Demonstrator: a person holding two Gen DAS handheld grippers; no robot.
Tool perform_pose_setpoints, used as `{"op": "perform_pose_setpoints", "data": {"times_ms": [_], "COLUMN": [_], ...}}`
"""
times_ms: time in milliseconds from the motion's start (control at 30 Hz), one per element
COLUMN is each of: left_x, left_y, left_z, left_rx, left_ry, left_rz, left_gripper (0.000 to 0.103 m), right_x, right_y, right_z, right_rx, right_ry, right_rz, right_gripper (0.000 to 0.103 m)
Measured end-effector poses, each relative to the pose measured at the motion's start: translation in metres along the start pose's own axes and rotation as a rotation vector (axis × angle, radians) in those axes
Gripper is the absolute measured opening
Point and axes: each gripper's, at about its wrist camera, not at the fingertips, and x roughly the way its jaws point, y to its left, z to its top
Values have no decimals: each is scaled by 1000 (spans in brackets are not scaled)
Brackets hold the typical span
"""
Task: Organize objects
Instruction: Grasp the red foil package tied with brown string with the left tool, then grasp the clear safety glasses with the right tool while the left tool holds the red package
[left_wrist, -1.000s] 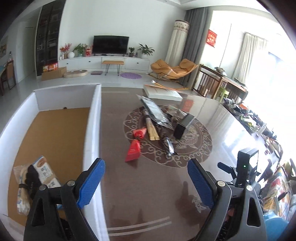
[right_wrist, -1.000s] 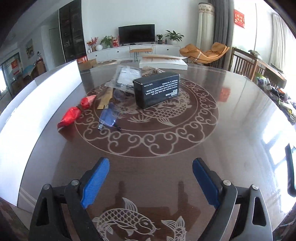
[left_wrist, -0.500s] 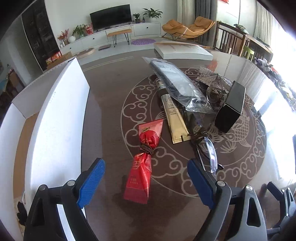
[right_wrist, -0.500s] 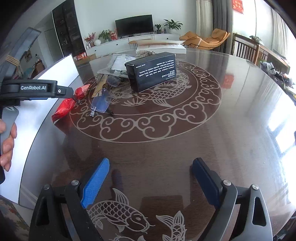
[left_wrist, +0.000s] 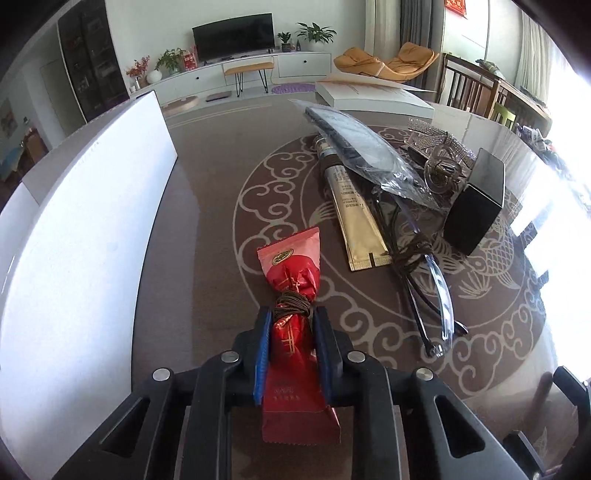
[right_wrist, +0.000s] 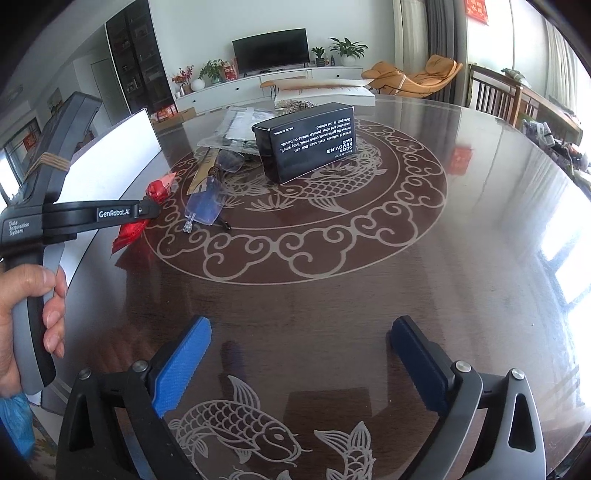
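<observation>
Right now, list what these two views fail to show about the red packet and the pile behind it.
- Red packet: in the left wrist view the left hand-held gripper covers its sides; whether it is lifted off the table cannot be told.
- Gold tube: its top end lies under the clear bag.
- Black box: in the right wrist view it hides the items behind it.
- White bin: its inside is out of sight.

Two low claw-mounted fisheyes, shared table (left_wrist: 214, 192) centre

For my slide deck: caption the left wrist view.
Left gripper shut on the red packet on the patterned table, beside the white box wall.
</observation>
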Motion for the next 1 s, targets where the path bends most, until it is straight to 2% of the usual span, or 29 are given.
{"op": "perform_pose_setpoints", "data": {"times_ms": [167, 267, 333, 400, 467, 533, 600, 700, 733, 800, 867, 967, 1000], "left_x": [-30, -35, -34, -31, -28, -25, -19, -19, -19, -19, -19, -19, -19], "left_y": [7, 9, 11, 18, 29, 22, 8, 4, 4, 4, 4, 4, 4], "left_z": [-50, -62, -63, -62, -61, -61, -60, -59, -60, -59, -59, -59, -59], "left_rx": [-57, -30, -12, -32, -84, -46, 22, 37, 37, 36, 36, 36, 36], "left_ry": [-38, -69, -79, -81, -73, -62, -31, -21, -22, -23, -23, -23, -23], "left_rz": [-16, -9, 25, 38, -5, -7, -44, -66, -65, -66, -66, -66, -65], "left_gripper": [23, 27, 42, 63, 68, 76, 103, 103, 103, 103, 103, 103, 103], "right_x": [2, 2, 3, 3, 4, 4, 6, 9, 10, 12, 20, 40, 50], "right_y": [2, 3, 3, 3, 4, 5, 8, 11, 9, 3, 6, 25, 34], "right_z": [0, 0, 0, 0, 0, 0, 0, 2, 6, 21, 46, 91, 104], "right_rx": [-7, -13, -16, -19, -23, -30, -44, -61, -41, 31, 47, -12, -26], "right_ry": [7, 11, 13, 14, 16, 21, 29, 52, 63, 80, 103, 142, 166], "right_rz": [0, -4, -7, -9, -13, -20, -35, -53, -35, 89, 110, 140, 154], "right_gripper": [102, 103, 103, 103, 103, 103, 103, 103, 103, 103, 100, 91, 83]}}
